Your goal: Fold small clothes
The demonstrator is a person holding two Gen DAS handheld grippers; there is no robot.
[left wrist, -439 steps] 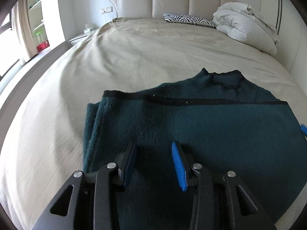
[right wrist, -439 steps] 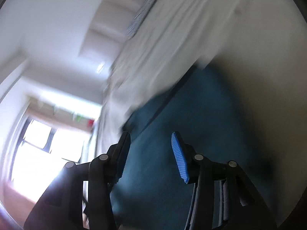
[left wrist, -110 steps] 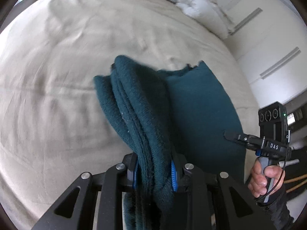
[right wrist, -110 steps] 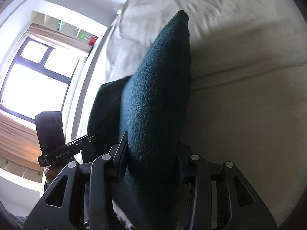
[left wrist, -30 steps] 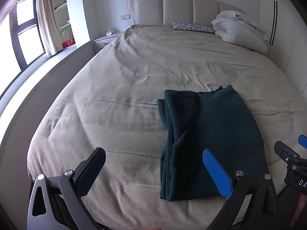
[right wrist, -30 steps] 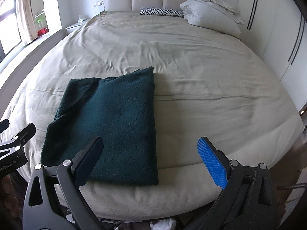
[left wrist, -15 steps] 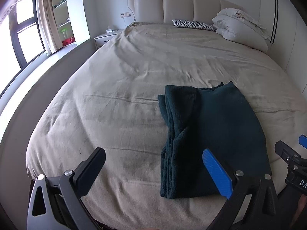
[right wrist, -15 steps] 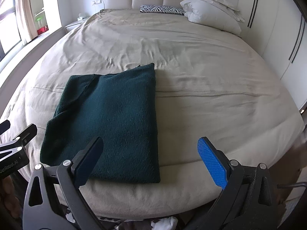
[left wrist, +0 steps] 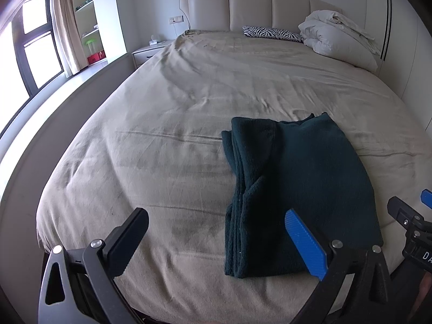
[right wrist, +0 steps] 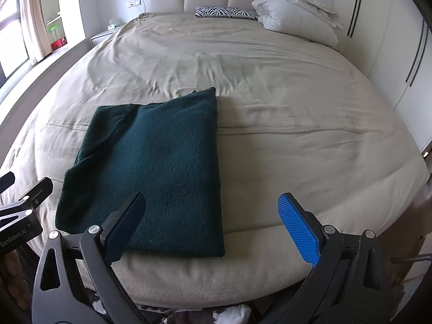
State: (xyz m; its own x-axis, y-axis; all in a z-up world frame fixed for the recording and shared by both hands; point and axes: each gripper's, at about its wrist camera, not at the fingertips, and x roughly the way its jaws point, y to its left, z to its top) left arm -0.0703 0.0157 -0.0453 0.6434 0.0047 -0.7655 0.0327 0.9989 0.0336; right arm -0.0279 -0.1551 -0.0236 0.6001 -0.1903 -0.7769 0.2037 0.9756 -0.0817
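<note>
A dark green knitted garment [left wrist: 294,189] lies folded into a flat rectangle near the foot of the bed, its stacked layers showing along its left edge. The right wrist view shows the same garment [right wrist: 156,167] left of centre. My left gripper [left wrist: 216,232] is held wide open above the bed's foot, left of the garment, with nothing between its fingers. My right gripper [right wrist: 213,221] is also wide open and empty, over the garment's near right corner. Each gripper appears at the edge of the other's view.
The beige bed sheet [left wrist: 189,102] is wrinkled and stretches back to a padded headboard [left wrist: 248,8]. A zebra pillow [left wrist: 270,33] and a white bundled duvet [left wrist: 337,37] sit at the head. A nightstand [left wrist: 148,54] and window are left, wardrobe doors [right wrist: 399,54] right.
Over the earlier frames the garment went from spread out, to gripped and lifted by both grippers, to lying folded. In the last second both open grippers drifted only slightly.
</note>
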